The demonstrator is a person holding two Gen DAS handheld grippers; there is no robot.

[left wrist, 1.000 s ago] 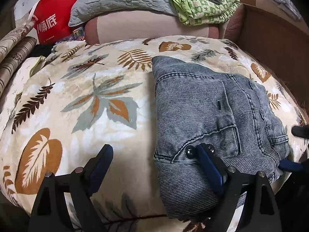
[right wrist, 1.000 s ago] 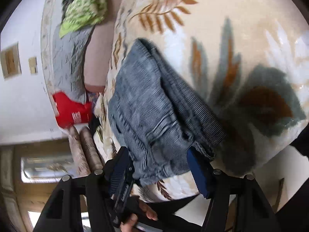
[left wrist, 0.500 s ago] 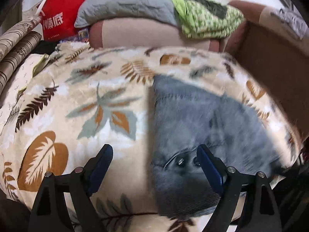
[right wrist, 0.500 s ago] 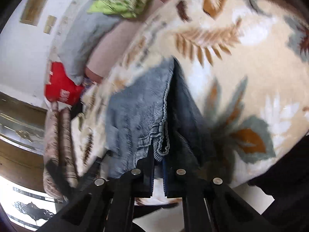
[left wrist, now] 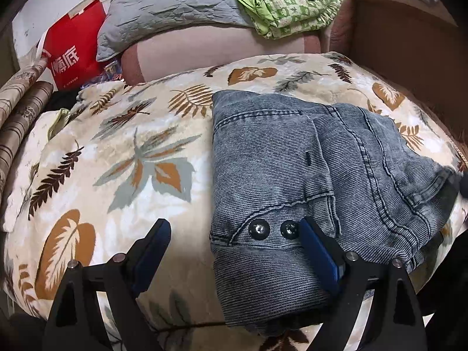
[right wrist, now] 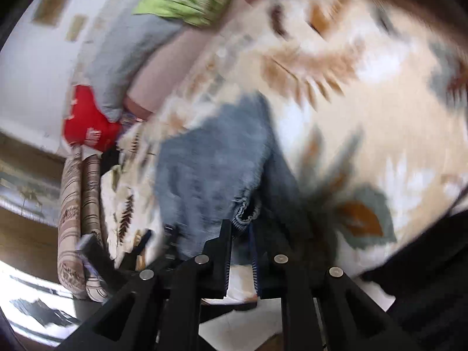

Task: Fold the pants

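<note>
Task status: the faded blue-grey ribbed denim pants (left wrist: 292,175) lie on the bed as a compact, multi-layer bundle, so the main folds appear complete. What is left appears to be one closing fold or a squaring of the right-hand edge, where the layers sit uneven and rumpled.

Left claw (left wrist: 234,242): spread wide, holding nothing. Its right finger rests at the bundle's waistband, just beside two metal snap buttons (left wrist: 273,229); its left finger hovers over bare blanket. The pants lie ahead and to the right of this claw.

Right claw (right wrist: 239,234): pressed nearly together, pinching a hemmed edge of the pants (right wrist: 216,181) directly between its fingers. This view is heavily motion-blurred, so finer detail of the hold cannot be read.

Materials: the denim is thick, finely ribbed, with raised double stitching and a curved pocket seam; expect stiff layers that hold a crease. The cream plush blanket with brown and grey leaf print (left wrist: 117,161) beneath is soft and yielding, giving little firm backing when pressing a fold.
</note>
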